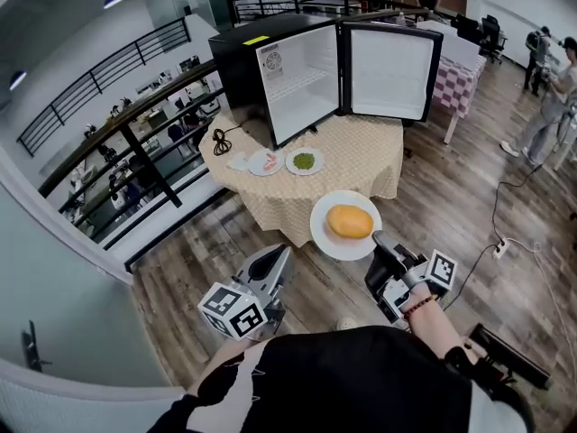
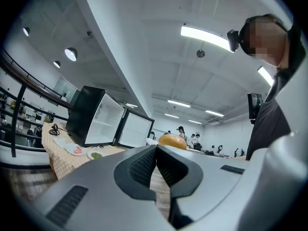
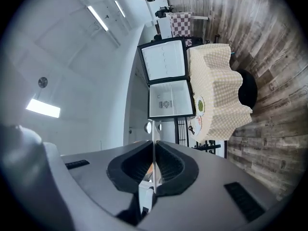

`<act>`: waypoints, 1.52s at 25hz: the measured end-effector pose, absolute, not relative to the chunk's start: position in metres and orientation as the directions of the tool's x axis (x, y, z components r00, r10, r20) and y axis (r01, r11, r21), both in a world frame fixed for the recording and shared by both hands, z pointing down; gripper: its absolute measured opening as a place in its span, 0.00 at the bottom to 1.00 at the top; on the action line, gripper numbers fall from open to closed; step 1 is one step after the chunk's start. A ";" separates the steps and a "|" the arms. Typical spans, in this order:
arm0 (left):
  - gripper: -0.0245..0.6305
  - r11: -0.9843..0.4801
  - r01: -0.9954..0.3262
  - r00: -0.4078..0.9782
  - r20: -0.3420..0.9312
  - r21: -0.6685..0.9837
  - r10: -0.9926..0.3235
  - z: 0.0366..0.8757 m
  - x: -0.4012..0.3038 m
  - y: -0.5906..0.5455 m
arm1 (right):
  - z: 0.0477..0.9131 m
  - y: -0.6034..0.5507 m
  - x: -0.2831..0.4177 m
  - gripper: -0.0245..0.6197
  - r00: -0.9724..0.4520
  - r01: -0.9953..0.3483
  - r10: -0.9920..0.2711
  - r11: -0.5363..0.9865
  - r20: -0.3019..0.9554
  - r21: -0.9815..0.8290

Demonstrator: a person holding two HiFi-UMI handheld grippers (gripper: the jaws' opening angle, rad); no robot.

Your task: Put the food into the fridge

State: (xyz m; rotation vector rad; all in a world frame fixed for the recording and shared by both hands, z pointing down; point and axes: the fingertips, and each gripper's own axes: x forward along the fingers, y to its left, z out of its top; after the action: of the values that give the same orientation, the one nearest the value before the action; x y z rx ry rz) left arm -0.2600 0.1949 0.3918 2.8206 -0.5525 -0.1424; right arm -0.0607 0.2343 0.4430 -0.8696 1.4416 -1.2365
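Observation:
A white plate (image 1: 325, 240) carrying a round orange-yellow bun (image 1: 350, 222) hangs in the air in front of the table. My right gripper (image 1: 377, 238) is shut on the plate's near rim, which shows edge-on as a thin white line (image 3: 153, 148) between the jaws. My left gripper (image 1: 285, 253) is shut and empty, low at the left; the bun (image 2: 172, 141) peeks over its jaws. The black fridge (image 1: 302, 75) stands on the table with its door (image 1: 389, 70) swung wide open and its white shelves bare. Two small plates lie before it, one with red-and-white food (image 1: 266, 162), one with greens (image 1: 305, 161).
The round table (image 1: 361, 147) has a checked cloth; a black cable (image 1: 221, 140) lies at its left edge. A black railing (image 1: 135, 133) runs along the left over a lower floor. Another clothed table (image 1: 460, 84) and people stand at the back right. A cord (image 1: 496, 242) crosses the wooden floor.

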 end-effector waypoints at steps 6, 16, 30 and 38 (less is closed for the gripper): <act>0.06 -0.876 -0.390 0.911 -0.018 0.283 -0.411 0.391 -0.220 0.132 | 0.428 0.166 -0.012 0.08 -0.254 0.086 -0.936 0.231 -0.246 -0.969; 0.06 -0.839 -0.442 0.878 -0.036 0.316 -0.477 0.403 -0.166 0.047 | 0.431 0.083 0.058 0.08 -0.280 0.076 -0.933 0.215 -0.228 -0.974; 0.06 -0.796 -0.512 0.833 -0.040 0.323 -0.552 0.415 -0.132 0.001 | 0.442 0.030 0.107 0.08 -0.306 0.102 -0.921 0.221 -0.242 -0.970; 0.06 -0.794 -0.516 0.838 -0.001 0.321 -0.545 0.417 -0.122 -0.009 | 0.442 -0.001 0.116 0.08 -0.281 0.125 -0.934 0.192 -0.220 -0.973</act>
State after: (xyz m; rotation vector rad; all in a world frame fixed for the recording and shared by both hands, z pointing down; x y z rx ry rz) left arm -0.1218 -0.0090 0.4165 2.7092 -0.8030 -0.1344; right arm 0.1157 -0.0014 0.4424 -0.8262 1.4404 -1.3017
